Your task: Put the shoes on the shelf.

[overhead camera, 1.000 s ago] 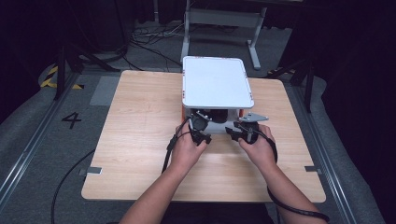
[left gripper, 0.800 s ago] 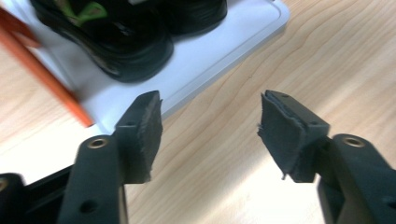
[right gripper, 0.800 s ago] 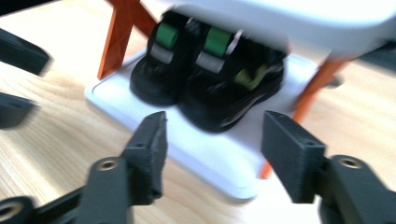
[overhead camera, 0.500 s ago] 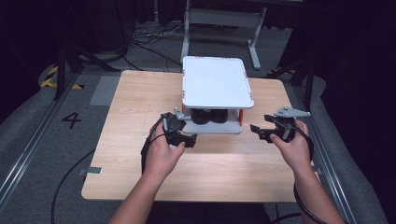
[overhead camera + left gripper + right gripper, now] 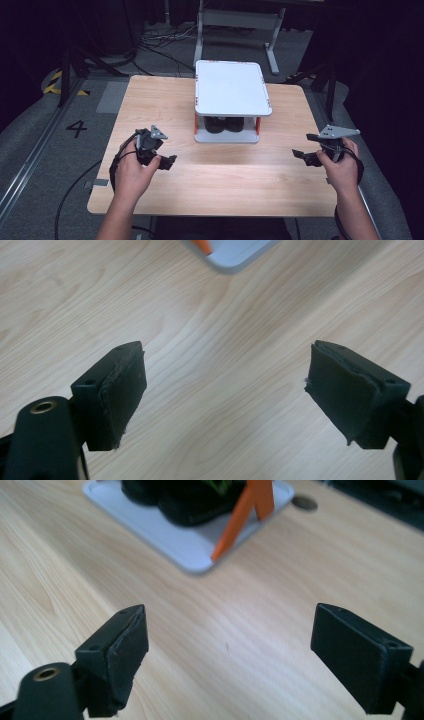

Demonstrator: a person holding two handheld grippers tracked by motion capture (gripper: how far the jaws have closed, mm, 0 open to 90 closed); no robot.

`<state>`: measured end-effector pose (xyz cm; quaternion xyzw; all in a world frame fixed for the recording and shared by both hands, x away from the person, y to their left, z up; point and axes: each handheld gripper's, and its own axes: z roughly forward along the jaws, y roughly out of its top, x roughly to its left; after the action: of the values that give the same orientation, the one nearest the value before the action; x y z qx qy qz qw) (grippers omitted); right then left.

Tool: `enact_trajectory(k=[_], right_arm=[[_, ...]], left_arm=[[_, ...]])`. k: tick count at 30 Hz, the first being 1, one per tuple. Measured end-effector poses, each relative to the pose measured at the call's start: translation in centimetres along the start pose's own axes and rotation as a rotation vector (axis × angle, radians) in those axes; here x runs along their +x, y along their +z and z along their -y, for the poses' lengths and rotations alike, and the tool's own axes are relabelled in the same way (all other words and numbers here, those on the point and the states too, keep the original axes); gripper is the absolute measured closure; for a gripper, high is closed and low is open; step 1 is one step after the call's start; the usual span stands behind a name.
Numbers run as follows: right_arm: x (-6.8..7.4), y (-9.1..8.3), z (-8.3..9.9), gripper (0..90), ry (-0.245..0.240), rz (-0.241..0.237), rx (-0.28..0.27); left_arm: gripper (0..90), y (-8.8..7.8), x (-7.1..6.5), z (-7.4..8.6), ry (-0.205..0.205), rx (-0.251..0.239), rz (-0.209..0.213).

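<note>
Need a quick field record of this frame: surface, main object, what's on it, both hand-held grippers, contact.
surface: wooden table
main object: white two-level shelf with orange posts, near the table's far middle
on lower level: dark items, too dim to identify
left hand-held gripper: open, nothing between its jaws, over bare wood to the near left of the shelf
right hand-held gripper: open, nothing between its jaws, near the table's right edge
contact: neither touches the shelf
floor marking: number 4 left of the table

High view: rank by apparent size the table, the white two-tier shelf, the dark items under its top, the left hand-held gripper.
1. Table
2. White shelf
3. Left hand-held gripper and the dark items look alike; the items are partly hidden, so unranked.
</note>
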<state>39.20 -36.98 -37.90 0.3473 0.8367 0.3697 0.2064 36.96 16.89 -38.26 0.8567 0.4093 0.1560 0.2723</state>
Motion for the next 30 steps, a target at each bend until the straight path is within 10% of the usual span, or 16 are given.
enact_trajectory(k=[5,9,14,22,27,30], right_arm=[[-1.6,1.0,2.5,15.5,0.018,0.005,0.088],[-2.6,2.1,3.9,15.4,-0.014,-0.026,0.145],[-4.0,3.4,5.7,15.1,-0.062,-0.062,0.133],[-4.6,5.7,8.1,15.4,0.108,-0.043,0.085],[-4.6,6.4,8.3,15.5,0.123,-0.025,0.084],[-4.5,6.9,8.4,15.3,0.125,-0.013,0.084]], left_arm=[[16.6,0.1,2.6,2.4,-0.101,0.010,-0.033],[16.6,0.8,3.5,3.8,-0.087,0.071,-0.055],[16.9,2.5,4.6,5.1,-0.125,0.051,0.023],[16.7,4.7,5.3,6.1,-0.167,0.020,-0.032],[16.6,6.2,5.6,6.9,-0.223,-0.017,-0.050],[16.6,6.6,5.6,7.1,-0.190,-0.039,-0.087]])
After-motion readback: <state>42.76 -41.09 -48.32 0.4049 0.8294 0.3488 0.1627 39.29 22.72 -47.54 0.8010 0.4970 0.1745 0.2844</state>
